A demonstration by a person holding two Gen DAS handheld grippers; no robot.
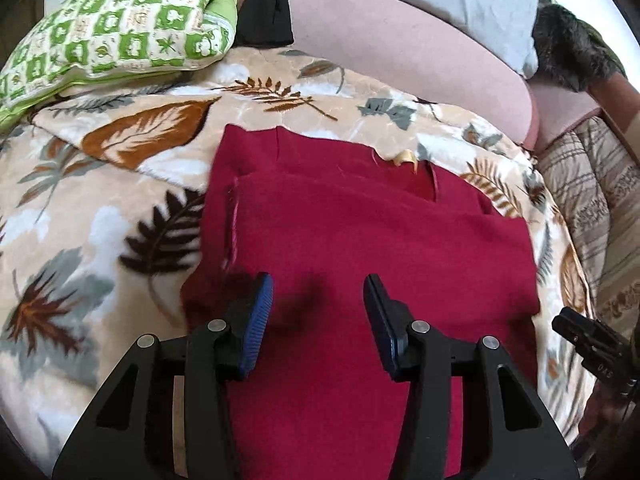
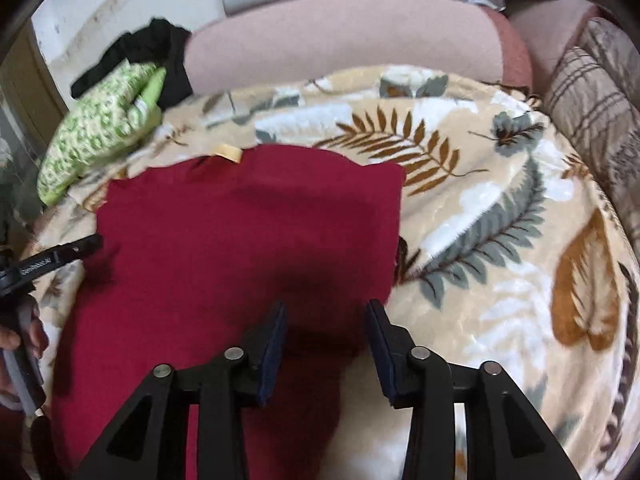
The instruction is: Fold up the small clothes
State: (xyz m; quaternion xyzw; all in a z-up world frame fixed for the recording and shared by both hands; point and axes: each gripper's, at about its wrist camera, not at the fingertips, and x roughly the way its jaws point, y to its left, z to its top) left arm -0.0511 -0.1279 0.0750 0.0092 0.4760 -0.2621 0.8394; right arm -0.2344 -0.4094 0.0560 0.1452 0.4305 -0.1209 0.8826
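A dark red garment (image 1: 360, 240) lies flat on a leaf-patterned blanket (image 1: 120, 208), filling the centre and lower middle of both views. In the left wrist view its far edge runs across the middle of the frame, with a seamed edge down its left side and a slit and a pale tag (image 1: 408, 157) near the upper right; its right edge stops short of the blanket's rim, where striped bedding (image 1: 592, 200) begins. In the right wrist view the garment's right edge falls just above the right-hand pad, and beyond it the blanket stretches bare to the right of the frame — the widest free room. Along the top, a pink cushion (image 1: 400, 48) bounds the blanket; a green patterned pillow (image 1: 120, 28) and black cloth (image 1: 268, 8) sit at the upper left. The left gripper (image 1: 319, 312) points steeply down over the garment's near part, jaws parted, with nothing pinched between the blue pads. The right gripper (image 2: 326, 334) tilts down likewise over the garment's right margin, jaws apart and released. Each gripper shows at the other view's edge — a hand (image 2: 24, 344) grips the left one at lower left.
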